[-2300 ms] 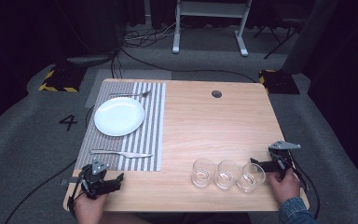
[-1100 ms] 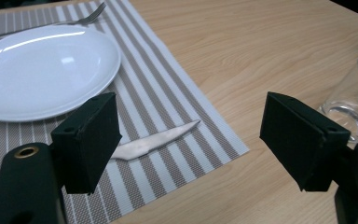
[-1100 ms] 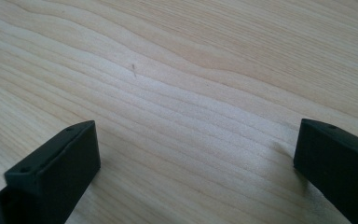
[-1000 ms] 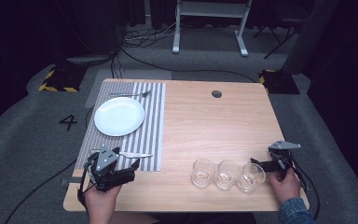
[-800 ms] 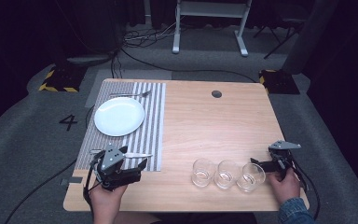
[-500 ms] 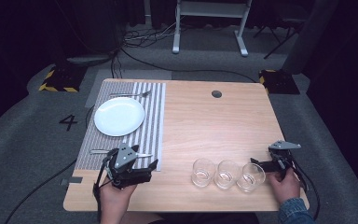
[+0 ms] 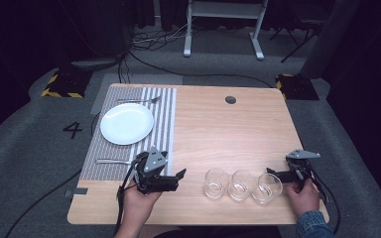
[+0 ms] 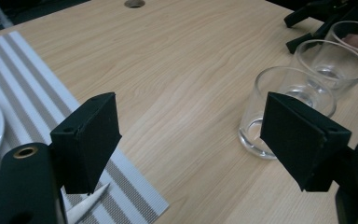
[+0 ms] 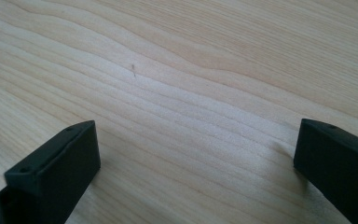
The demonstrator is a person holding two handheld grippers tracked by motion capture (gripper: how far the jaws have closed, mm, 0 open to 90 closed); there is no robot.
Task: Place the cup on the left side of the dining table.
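Observation:
Three clear glasses stand in a row near the table's front edge: left glass (image 7: 216, 182), middle glass (image 7: 241, 185), right glass (image 7: 267, 188). My left gripper (image 7: 178, 178) is open, a little left of the row, its jaws pointing at it. In the left gripper view its jaws stand wide apart around bare wood (image 8: 191, 135), with the nearest glass (image 8: 286, 109) just ahead of the right jaw. My right gripper (image 7: 274, 176) sits by the right glass. It is open over bare wood (image 9: 196, 154) and holds nothing.
A striped placemat (image 7: 166, 124) covers the table's left side. On it lie a white plate (image 7: 127, 123), a fork (image 7: 139, 100) behind the plate and a knife (image 7: 110, 161) in front. A cable hole (image 7: 230, 99) marks the back of the table.
My left gripper has travelled from the front left corner rightward along the front edge, past the placemat, toward the glasses. The right gripper and the glasses have stayed put.

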